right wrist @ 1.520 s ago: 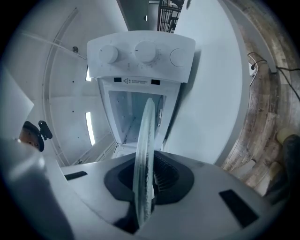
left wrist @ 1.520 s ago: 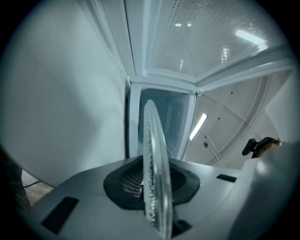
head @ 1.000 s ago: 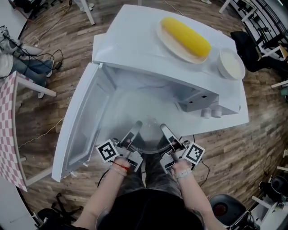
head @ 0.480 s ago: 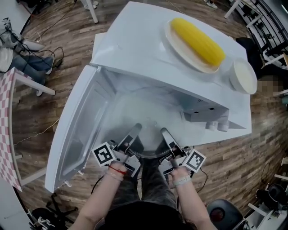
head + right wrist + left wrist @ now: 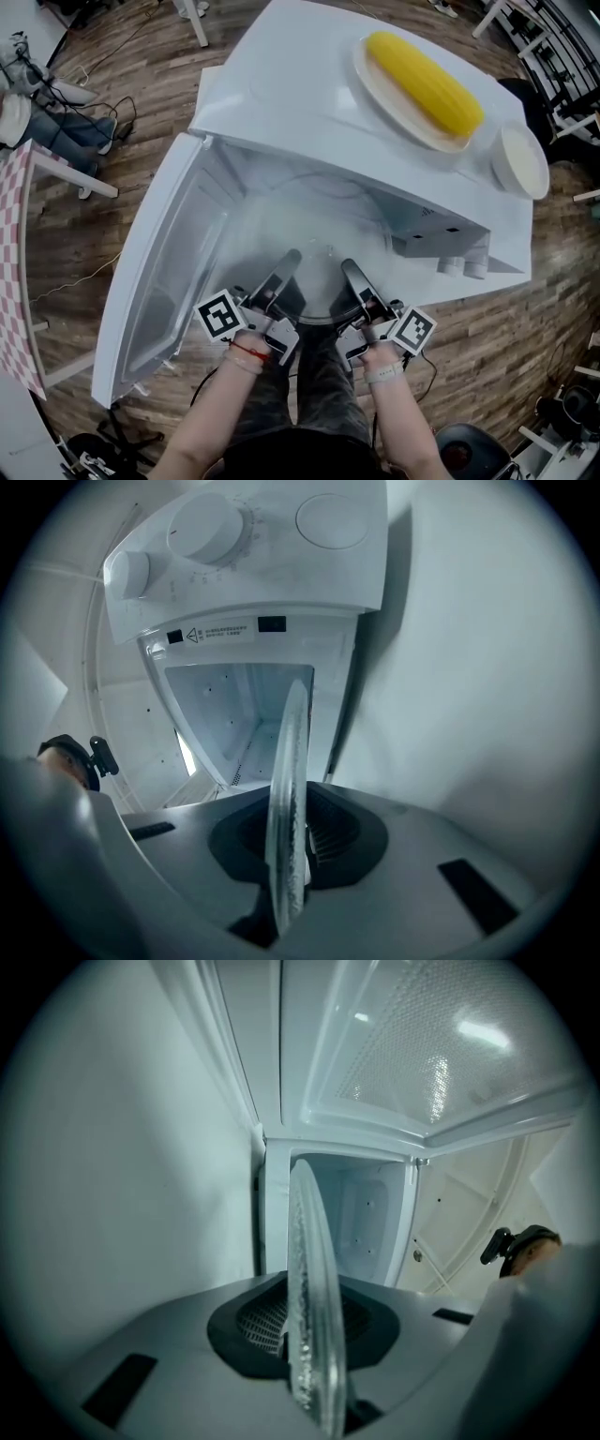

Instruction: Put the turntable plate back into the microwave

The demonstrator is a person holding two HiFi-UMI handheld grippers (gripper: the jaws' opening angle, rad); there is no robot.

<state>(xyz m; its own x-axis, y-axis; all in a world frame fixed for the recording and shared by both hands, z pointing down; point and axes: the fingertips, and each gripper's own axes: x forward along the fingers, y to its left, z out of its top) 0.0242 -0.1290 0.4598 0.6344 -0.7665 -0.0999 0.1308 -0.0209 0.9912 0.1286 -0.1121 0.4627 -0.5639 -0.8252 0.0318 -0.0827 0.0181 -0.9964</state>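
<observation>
The clear glass turntable plate (image 5: 315, 286) is held level at the mouth of the white microwave (image 5: 281, 103), whose cavity (image 5: 309, 211) stands open. My left gripper (image 5: 287, 261) is shut on the plate's left rim and my right gripper (image 5: 351, 272) on its right rim. In the left gripper view the plate (image 5: 309, 1288) runs edge-on between the jaws of the left gripper (image 5: 314, 1340), with the cavity behind it. In the right gripper view the plate (image 5: 289, 789) sits the same way in the right gripper (image 5: 289, 850).
The microwave door (image 5: 164, 272) hangs open to the left. The control panel with two knobs (image 5: 459, 264) is at the right of the opening. On top stand a plate with a corn cob (image 5: 424, 80) and a white bowl (image 5: 521, 161). Wooden floor (image 5: 103, 178) lies around.
Both grippers, still shut on the plate, have edged slightly forward toward the cavity. The head view has shifted a little, so the microwave looks closer.
</observation>
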